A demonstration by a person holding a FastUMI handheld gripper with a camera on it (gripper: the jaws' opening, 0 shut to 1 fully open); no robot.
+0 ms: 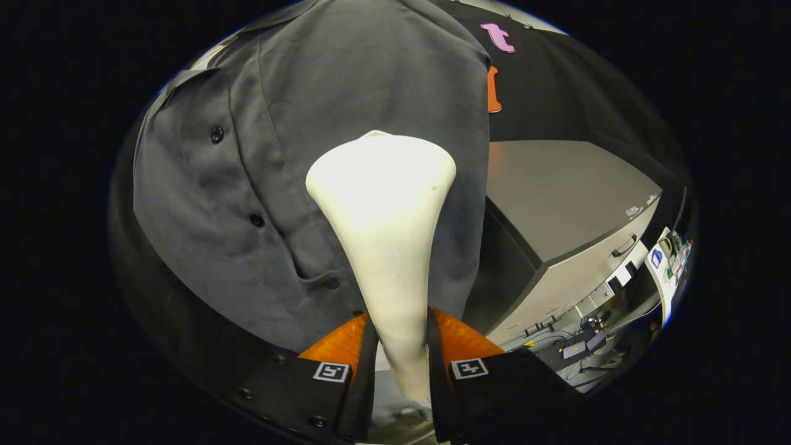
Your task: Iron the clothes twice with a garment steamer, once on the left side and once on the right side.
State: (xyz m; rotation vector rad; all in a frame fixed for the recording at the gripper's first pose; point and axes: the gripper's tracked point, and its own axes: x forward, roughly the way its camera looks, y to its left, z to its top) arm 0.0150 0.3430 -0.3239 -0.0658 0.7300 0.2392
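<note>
Black-walled booth, grey cabinet (556,204) off to the side: gripper (400,334) clenched on white flared plastic garment steamer (383,204), head against hanging grey button-up shirt (296,154); pass in progress, count unknowable.

One garment steamer (383,235) clamped between the two fingers (361,346) of the one tongs (401,346), one grey shirt (296,154) hanging beyond it, three dark buttons (216,134) visible on the shirt, one grey cabinet (568,204) with one handle (624,246)
</note>
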